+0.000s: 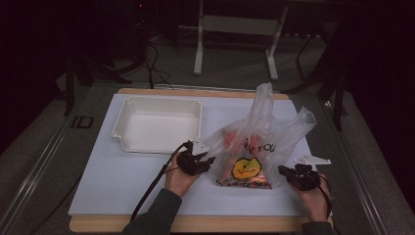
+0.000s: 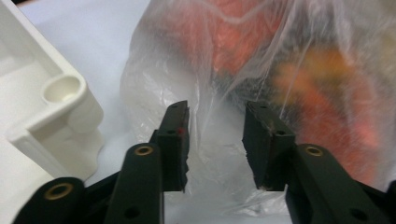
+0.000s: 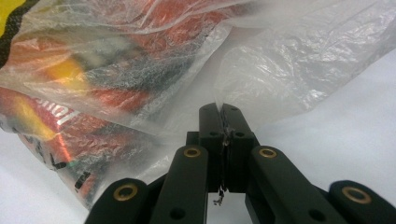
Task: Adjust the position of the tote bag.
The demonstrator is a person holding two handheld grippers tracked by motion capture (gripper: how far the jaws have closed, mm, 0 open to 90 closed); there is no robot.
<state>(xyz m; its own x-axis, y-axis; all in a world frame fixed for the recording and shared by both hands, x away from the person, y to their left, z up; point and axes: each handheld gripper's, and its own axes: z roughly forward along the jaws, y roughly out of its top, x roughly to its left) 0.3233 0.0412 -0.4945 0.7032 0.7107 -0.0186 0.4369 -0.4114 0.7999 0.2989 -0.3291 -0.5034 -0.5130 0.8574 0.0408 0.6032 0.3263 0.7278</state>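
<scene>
On the white table, just right of the white tray, a thin, soft, slippery printed plastic bag slumps over its contents; its loose film is the place to take hold. The right gripper is pinched tight on the bag's film, while the left gripper stands parted, film between unpressed. The red-orange packets inside blur beyond reading.

My work surface is a white sheet laid over a wooden tabletop; bare wood shows along the near edge and again at the far edge. Two things lie directly on the sheet. A white plastic tray sits in the far left part, open side up, its corner close by in my left gripper view. A clear plastic bag with a yellow smiley rests right of centre, just beside the tray, red and orange packets inside, handles standing upward.
</scene>
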